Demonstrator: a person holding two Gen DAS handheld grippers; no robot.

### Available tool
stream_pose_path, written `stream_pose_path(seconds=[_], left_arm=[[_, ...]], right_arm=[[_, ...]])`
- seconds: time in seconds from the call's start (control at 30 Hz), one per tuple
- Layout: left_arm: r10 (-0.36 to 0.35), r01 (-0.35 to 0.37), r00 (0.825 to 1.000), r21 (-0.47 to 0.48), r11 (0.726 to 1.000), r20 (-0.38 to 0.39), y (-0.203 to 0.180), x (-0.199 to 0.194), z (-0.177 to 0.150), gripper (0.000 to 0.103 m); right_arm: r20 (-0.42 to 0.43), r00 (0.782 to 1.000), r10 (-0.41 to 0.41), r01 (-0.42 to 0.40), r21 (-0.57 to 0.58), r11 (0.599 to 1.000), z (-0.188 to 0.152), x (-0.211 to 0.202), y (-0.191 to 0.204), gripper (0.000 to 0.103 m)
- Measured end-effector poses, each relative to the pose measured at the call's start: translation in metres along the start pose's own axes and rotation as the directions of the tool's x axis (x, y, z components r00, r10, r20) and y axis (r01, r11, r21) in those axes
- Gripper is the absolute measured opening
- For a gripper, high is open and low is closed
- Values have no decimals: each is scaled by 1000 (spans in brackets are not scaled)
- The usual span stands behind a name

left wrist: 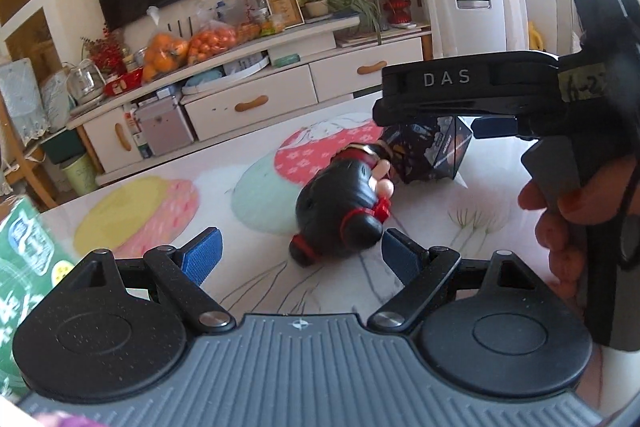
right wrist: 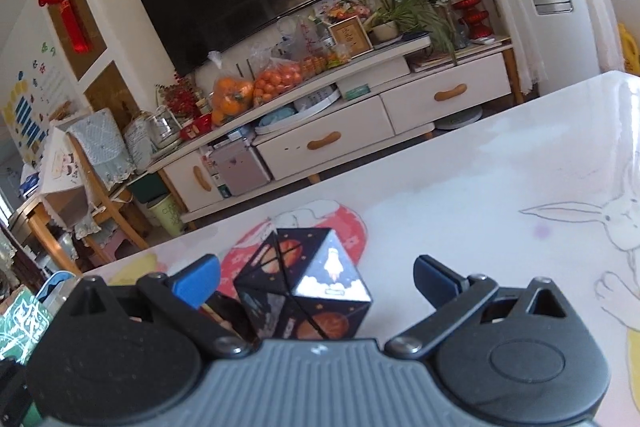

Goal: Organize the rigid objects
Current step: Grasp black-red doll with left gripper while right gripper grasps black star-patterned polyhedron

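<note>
The left hand-held gripper (left wrist: 299,253) has its jaws apart, with the black doll figure (left wrist: 344,205) lying on the bench (left wrist: 460,227) between and just beyond its fingertips. The right hand-held gripper (right wrist: 316,279) is likewise spread, the space-print cube (right wrist: 304,287) standing between its fingers.

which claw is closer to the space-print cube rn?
Right. The right claw is open with the space-print cube between its fingers. The left claw is open farther back, facing the black doll lying before the cube.
</note>
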State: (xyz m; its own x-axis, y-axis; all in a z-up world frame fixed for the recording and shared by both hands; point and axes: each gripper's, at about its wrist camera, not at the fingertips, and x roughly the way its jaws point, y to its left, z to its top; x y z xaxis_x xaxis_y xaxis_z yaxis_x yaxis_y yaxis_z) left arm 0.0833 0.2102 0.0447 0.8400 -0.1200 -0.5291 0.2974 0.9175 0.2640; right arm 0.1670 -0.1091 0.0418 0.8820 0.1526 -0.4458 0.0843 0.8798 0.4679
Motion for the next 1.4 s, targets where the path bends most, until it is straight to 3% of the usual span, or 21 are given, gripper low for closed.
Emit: stream_pose_path(seconds=[0.3,0.37,0.43,0.5,0.63,0.97,1.4], left_arm=[[-32,32,999,16,999,6,1,11,7,103],[-50,50,999,11,999,11,1,10,10,103],[-63,63,998,-1,998,19,3,9,11,100],[-71,71,997,-13,997,-5,3,12,13,84],[-94,93,995,-41,995,-18,8,14,14,69],[-31,29,999,-56,998,-37,3,0,5,69],[20,-32,996,-140,990,-90,-1,-26,-4,69]], right_arm=[[-39,999,-16,16,2,1000,4,11,-2,98],[-43,999,-16,16,-2,1000,5,12,-1,94],[-49,999,-11,11,-6,1000,5,12,-2,80],[-63,998,5,-6,-16,1000,5,13,0,71],[-65,998,3,-4,-19,1000,5,14,3,70],[-66,998,-1,-1,-34,999,1,8,6,70],[-78,997,-2,-4,-81,997,-30,-35,19,69]])
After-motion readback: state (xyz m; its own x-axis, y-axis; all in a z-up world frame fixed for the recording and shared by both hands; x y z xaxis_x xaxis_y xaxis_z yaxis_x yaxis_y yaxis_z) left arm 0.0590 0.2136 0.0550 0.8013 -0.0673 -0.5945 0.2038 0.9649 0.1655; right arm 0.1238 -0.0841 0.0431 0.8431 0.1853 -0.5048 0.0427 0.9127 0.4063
